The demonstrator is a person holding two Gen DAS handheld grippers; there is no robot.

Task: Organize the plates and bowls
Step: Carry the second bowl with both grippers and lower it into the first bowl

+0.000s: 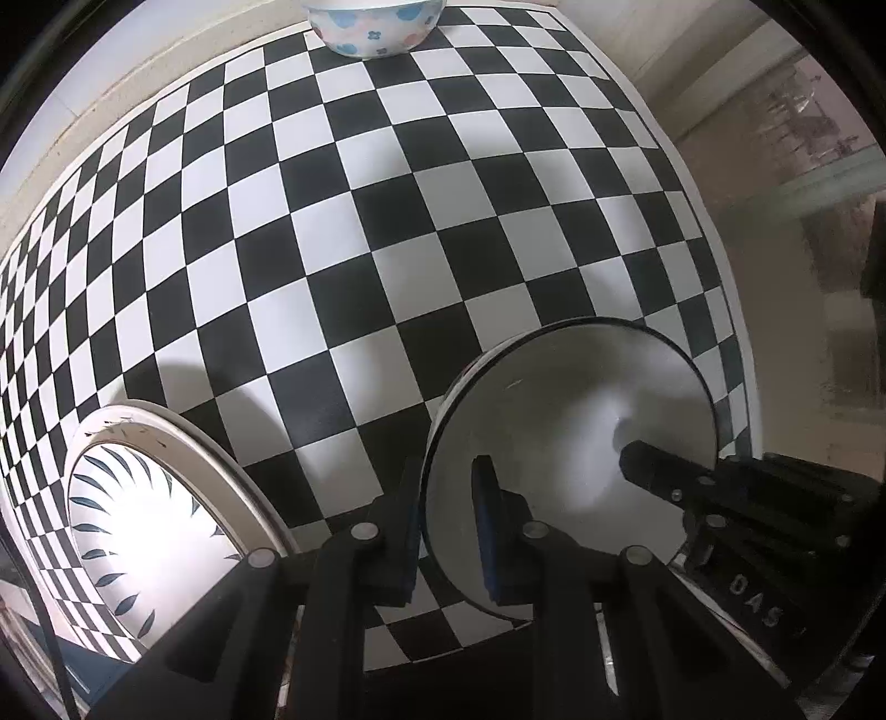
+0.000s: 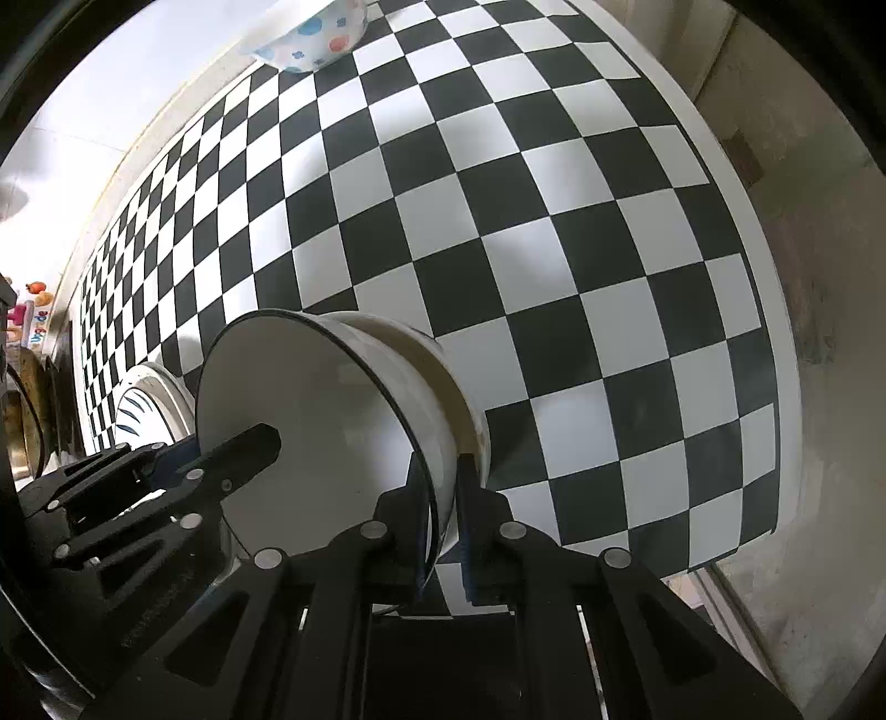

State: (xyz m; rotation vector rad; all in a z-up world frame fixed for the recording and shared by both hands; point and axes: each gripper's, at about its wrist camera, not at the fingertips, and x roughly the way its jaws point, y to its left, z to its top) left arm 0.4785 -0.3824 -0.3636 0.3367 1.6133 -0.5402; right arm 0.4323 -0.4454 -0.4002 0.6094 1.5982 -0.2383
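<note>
Held item: a white enamel bowl with a thin dark rim (image 2: pixel 310 443), tipped on its side above the near edge of the black-and-white chequered table (image 2: pixel 554 249).
Left gripper (image 1: pixel 448 531): jaws closed across the bowl's rim.
Right gripper (image 2: pixel 443 520): jaws closed on the opposite rim.
Other dishes: a leaf-patterned white plate (image 1: pixel 144 531) at the near left edge; a white floral bowl (image 1: pixel 371 27) at the far edge.
Handling: judged rigid, smooth, slippery, chippable; best pinched at the rim.
</note>
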